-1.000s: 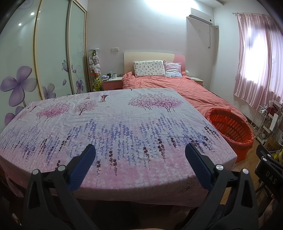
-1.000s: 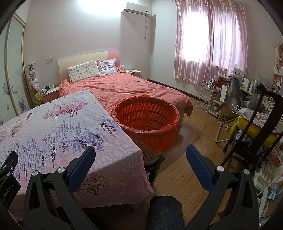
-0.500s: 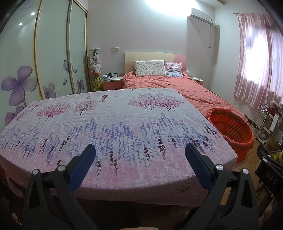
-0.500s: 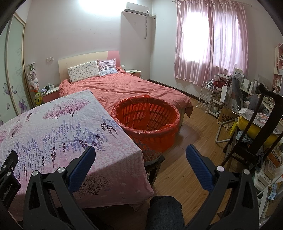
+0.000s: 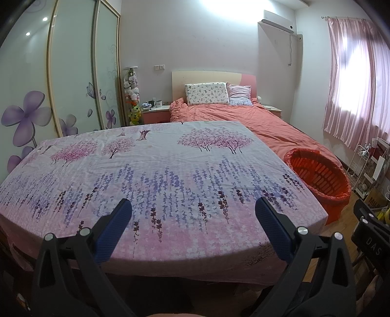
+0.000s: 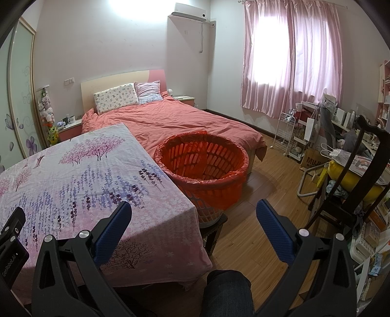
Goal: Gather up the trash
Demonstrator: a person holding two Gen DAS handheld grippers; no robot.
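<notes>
A table under a floral cloth fills the near ground, and beyond its far edge stands a bed with a salmon quilt, two pillows propped against the headboard. A wardrobe with flower-printed sliding doors lines the left wall, with a column of plush toys beside a nightstand carrying mugs. Pink curtains cover the window, an air conditioner hangs high on the wall, and a dark wooden chair stands by a cluttered desk at the right.
</notes>
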